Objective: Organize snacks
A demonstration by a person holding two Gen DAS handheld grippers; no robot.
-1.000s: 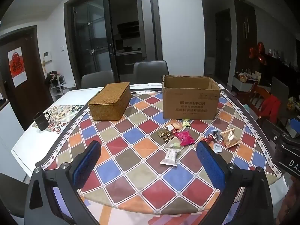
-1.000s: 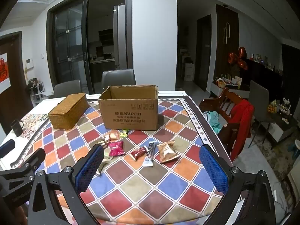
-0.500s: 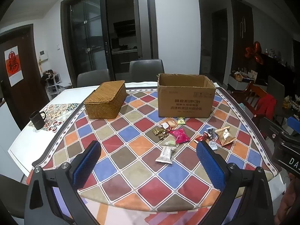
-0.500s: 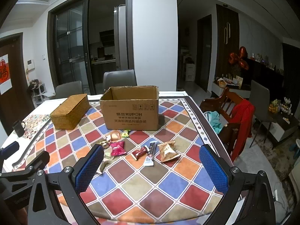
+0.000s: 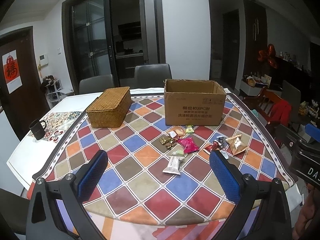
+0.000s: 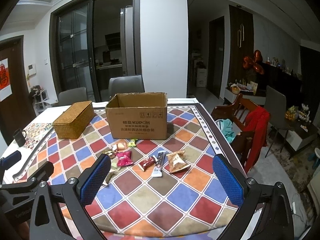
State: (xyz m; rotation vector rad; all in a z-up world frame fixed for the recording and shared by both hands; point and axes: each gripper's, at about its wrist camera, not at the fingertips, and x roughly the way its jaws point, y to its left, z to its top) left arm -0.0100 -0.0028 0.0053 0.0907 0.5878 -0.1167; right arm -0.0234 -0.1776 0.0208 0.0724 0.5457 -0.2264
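- Left wrist view: the snacks (image 5: 187, 146) lie scattered on the checked tablecloth (image 5: 128, 172), ahead of the left gripper (image 5: 158, 170) and mostly toward its right finger — a white packet (image 5: 173, 165) nearest, between the two fingers' lines, a pink packet (image 5: 189, 144) beyond it.
- Right wrist view: the same cluster sits ahead of the right gripper (image 6: 162, 180), nearer its left finger; the tan packet (image 6: 177, 161) and the long stick pack (image 6: 159, 163) lie about midway between the fingers.
- Both grippers stand wide open and hold nothing.
- These look like light, soft, crinkly wrappers — likely slippery and easy to crush. A pinch across a packet's middle or on a sealed end seems safest; the small foil candies (image 5: 167, 141) would need a careful, low approach.
- The cardboard box (image 5: 194, 102) stands open-topped just beyond the snacks; what can be seen of its inside looks bare, though its floor is hidden.
- The wicker basket (image 5: 110, 107), farther off past the left finger, has its lid on, so its contents cannot be told.
- A dark mug (image 5: 37, 129) sits well apart, out beyond the left finger.
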